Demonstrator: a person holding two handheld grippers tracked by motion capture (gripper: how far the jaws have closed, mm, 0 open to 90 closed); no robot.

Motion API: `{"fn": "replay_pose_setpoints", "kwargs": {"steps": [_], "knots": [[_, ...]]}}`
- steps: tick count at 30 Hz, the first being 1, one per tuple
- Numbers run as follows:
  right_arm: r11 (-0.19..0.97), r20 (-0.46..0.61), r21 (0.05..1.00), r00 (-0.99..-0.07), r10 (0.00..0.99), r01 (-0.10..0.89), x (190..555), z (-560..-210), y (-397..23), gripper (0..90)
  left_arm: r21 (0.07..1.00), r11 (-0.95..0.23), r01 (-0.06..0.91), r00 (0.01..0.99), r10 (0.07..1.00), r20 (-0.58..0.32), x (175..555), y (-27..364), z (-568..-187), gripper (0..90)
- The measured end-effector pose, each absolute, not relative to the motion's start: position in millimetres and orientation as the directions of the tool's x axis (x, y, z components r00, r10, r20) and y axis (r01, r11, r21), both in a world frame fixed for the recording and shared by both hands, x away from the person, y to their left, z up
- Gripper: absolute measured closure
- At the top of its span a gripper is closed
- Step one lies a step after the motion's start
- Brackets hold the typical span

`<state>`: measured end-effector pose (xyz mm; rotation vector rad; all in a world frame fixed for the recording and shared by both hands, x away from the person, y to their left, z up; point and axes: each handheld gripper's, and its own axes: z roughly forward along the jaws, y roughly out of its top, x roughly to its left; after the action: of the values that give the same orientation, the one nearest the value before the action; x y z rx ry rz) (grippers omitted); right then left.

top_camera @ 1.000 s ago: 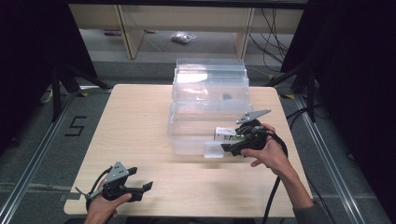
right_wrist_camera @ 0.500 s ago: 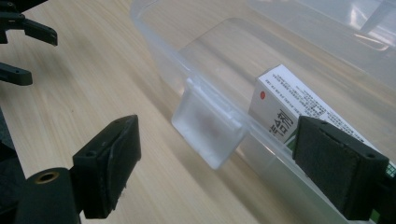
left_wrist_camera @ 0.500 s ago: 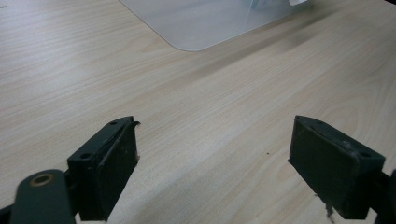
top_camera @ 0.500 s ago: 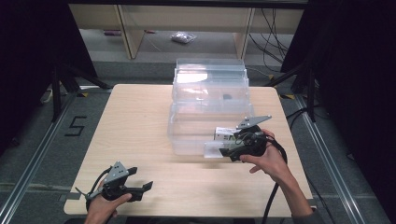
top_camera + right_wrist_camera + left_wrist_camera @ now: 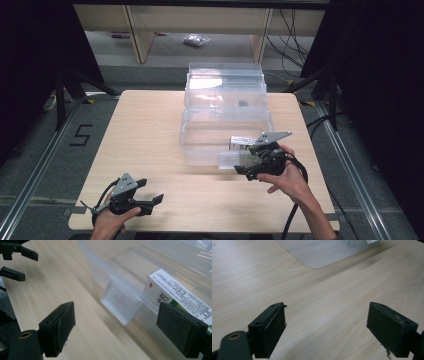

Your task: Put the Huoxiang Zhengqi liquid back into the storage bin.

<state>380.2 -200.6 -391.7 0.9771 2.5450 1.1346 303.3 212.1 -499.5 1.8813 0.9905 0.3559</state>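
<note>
The right gripper, jaws apart, sat beside the clear bin holding a white carton. The left gripper rested near the table's front edge, jaws apart.

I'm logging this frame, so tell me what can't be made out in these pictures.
- High view: the small dark item inside the clear plastic bin is too small to identify.
- Right gripper view: the printed carton is cut off by the right edge and partly covered by the right tool; its small print is unreadable.
- High view: the packet on the floor is too distant to name.
</note>
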Motion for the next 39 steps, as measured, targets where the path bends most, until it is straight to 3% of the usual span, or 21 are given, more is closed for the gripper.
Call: {"fn": "replay_pose_setpoints", "kwargs": {"steps": [39], "knots": [[0.481, 0.159, 0.674, -0.747, 0.646, 0.560, 358.8, -438.6, -207.9, 16.5, 0.842, -0.240, 0.483, 0.634, 0.760, -0.147, 302.7, 212.6, -498.9, 14.8]]}}
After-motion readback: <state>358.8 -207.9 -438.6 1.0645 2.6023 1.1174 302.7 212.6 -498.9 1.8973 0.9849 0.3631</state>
